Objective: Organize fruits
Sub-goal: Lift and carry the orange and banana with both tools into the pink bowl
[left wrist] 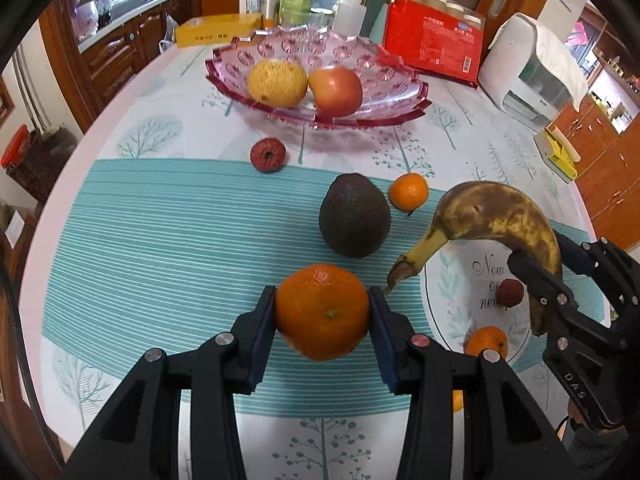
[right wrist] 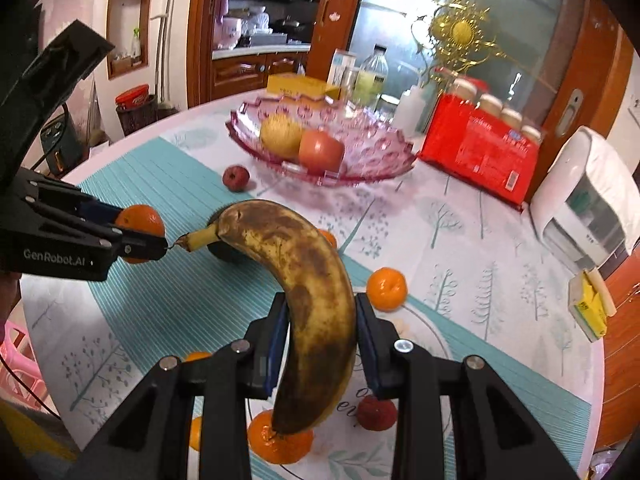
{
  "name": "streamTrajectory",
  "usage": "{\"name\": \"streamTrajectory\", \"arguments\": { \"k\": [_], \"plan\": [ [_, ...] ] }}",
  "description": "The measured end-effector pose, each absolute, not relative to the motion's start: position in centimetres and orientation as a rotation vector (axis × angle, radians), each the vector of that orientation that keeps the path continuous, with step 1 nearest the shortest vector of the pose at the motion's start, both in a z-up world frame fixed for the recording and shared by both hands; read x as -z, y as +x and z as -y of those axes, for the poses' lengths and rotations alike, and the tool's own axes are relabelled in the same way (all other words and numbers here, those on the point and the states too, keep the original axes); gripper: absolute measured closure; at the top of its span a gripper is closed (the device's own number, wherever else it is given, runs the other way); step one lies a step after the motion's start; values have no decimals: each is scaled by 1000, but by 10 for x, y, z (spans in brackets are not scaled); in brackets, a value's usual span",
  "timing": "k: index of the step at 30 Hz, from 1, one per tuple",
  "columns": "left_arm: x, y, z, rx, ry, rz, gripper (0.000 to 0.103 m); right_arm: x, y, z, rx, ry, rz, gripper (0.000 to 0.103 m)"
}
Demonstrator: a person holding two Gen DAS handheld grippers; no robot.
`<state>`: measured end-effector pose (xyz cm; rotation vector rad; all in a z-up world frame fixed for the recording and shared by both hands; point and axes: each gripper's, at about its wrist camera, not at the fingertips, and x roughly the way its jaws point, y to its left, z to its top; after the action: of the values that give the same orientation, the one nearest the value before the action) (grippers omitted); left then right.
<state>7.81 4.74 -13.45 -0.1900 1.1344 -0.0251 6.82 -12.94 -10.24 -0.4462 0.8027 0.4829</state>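
Left gripper (left wrist: 322, 312) clamps a tangerine (left wrist: 322, 311); right gripper (right wrist: 322, 322) clamps a browned banana (right wrist: 296, 300). Ahead of both: avocado (left wrist: 354, 216), pink glass bowl (left wrist: 394, 92) holding apple (left wrist: 336, 90).

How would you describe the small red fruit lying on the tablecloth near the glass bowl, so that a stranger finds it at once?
Find the pink glass bowl at the far side of the table. Just in front of its near rim, on the edge of the striped teal mat, lies a small red lychee. Its bumpy red skin differs from the smooth oranges and the dark avocado.
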Motion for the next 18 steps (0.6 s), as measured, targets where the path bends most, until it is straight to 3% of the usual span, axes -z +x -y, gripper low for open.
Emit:
{"name": "streamTrajectory", "arguments": {
  "k": [10,18],
  "plan": [
    [77,82,-51,3,-120,-1053,60,49,68,131,-479,-378,-703,70],
    [24,128,-76,-32,-81,-985,60,6,108,118,-474,-308,-673,70]
  ]
}}
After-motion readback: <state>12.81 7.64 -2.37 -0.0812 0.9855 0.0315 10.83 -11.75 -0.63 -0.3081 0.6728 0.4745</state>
